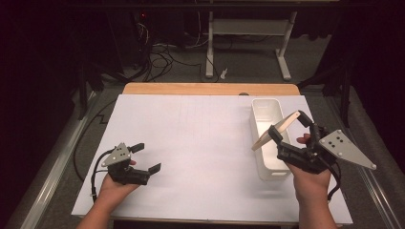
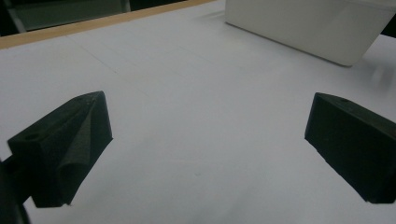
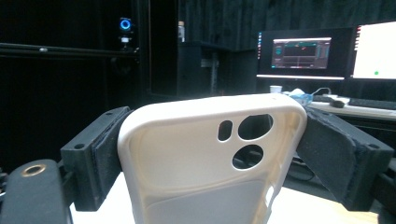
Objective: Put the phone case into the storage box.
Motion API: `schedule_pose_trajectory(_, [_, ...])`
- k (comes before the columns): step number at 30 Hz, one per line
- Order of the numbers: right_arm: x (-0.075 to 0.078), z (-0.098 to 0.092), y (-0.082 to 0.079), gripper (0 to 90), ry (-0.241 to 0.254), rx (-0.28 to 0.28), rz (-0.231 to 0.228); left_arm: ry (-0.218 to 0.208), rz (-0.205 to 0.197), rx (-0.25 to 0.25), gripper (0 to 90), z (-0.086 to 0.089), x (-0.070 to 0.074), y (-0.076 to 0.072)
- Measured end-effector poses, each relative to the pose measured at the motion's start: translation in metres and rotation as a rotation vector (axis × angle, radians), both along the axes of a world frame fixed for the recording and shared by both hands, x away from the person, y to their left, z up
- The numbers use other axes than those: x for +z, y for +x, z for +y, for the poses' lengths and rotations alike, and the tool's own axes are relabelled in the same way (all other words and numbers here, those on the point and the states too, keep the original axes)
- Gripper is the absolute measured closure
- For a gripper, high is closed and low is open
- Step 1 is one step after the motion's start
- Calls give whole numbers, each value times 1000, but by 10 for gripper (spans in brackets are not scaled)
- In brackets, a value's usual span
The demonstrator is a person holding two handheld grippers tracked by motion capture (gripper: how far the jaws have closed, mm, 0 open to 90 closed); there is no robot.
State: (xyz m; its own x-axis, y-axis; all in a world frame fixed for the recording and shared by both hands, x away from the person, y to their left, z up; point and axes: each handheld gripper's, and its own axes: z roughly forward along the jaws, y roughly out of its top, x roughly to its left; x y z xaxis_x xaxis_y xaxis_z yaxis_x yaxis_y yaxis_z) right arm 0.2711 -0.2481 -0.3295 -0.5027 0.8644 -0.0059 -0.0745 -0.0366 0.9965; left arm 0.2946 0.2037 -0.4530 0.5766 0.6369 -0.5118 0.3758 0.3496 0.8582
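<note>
A cream phone case (image 1: 278, 130) (image 3: 205, 158) with camera cut-outs is clamped across its width between the black pads of my right gripper (image 1: 288, 125) (image 3: 208, 154). It hangs tilted above the white rectangular bin (image 1: 269, 138) at the right of the table. My left gripper (image 1: 145, 157) (image 2: 205, 144) rests low over the white sheet (image 1: 200, 143) at the front left, its jaws wide apart with nothing between them. The white bin (image 2: 317, 28) lies farther off in the left gripper view.
The white sheet covers most of the wooden table (image 1: 210, 88). Beyond the far edge stand a white table frame (image 1: 248, 33) and loose cables on the floor (image 1: 162, 57). Monitors (image 3: 303, 53) glow on a desk in the right gripper view.
</note>
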Motion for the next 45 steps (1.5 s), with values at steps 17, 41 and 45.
schedule_pose_trajectory(17, [-4,-15,4,136,-15,-85,5,-16,-18,8,14,3,2,-1])
schedule_pose_trajectory(41, [-3,-12,22,136,-60,-213,34,0,-26,-29,15,-1,1,-4])
schedule_pose_trajectory(45, [4,-9,31,136,-83,-231,36,-2,-26,-33,15,-1,1,-4])
